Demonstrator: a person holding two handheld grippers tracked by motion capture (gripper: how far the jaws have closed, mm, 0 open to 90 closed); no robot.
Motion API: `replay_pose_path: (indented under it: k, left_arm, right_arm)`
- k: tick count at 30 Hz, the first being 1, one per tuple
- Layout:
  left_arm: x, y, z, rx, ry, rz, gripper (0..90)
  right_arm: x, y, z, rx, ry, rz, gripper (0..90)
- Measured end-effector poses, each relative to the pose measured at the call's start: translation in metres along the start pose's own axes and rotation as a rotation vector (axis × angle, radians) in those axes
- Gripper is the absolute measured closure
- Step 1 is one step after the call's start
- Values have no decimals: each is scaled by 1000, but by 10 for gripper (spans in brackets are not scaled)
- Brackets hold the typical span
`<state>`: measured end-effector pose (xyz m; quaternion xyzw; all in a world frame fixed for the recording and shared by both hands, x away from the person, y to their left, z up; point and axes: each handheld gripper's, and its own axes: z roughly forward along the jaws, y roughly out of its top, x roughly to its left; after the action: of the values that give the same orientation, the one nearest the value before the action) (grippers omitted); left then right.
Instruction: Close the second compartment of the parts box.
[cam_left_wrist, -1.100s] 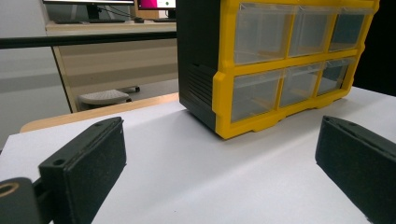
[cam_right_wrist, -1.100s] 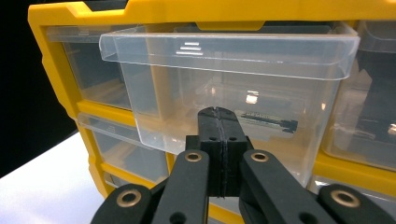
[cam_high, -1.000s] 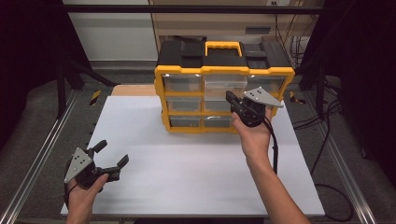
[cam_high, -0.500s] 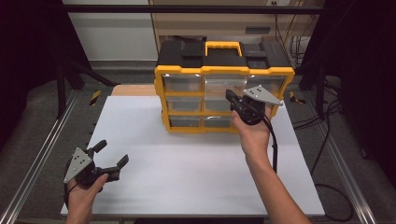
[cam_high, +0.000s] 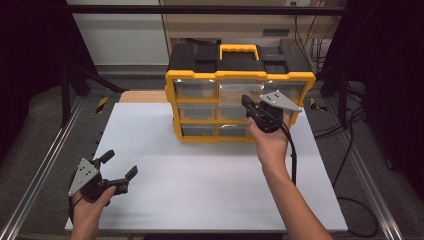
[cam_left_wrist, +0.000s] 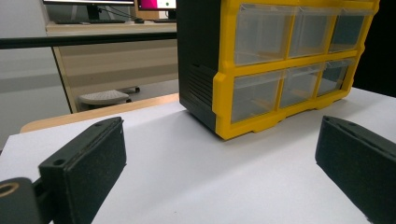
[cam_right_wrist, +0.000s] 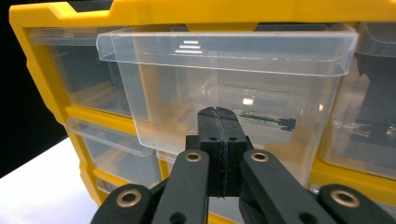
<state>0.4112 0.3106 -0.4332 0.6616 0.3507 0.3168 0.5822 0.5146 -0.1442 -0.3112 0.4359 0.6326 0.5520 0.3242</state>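
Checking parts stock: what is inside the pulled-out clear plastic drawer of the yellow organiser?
Through the clear plastic drawer a thin dark pen-like item lies on the bottom. The shut right gripper covers part of the front.

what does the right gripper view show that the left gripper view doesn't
Right gripper view: the right gripper, jaws shut, close in front of a clear drawer that is pulled partway out of the organizer, with something dark lying inside it.

Left gripper view: the left gripper, jaws wide apart with nothing between them, the organizer's black side, and a shelf behind the table.

Both: the yellow organizer with clear drawers, and the white table.
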Motion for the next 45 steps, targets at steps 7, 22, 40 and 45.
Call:
replay_pose_path:
  k: [7, 22, 40, 45]
  left_arm:
    - [0, 0, 0, 0, 0, -2, 20]
    - [0, 0, 0, -1, -1, -3, 20]
    - [1, 0, 0, -2, -1, -5, 20]
    - [1, 0, 0, -3, 0, -5, 20]
  right_arm:
    - [-1, 1, 2, 4, -4, -1, 900]
    - [-2, 2, 7, 4, -16, 2, 900]
    - [-3, 3, 12, 5, -27, 4, 900]
    - [-4, 4, 13, 7, -30, 3, 900]
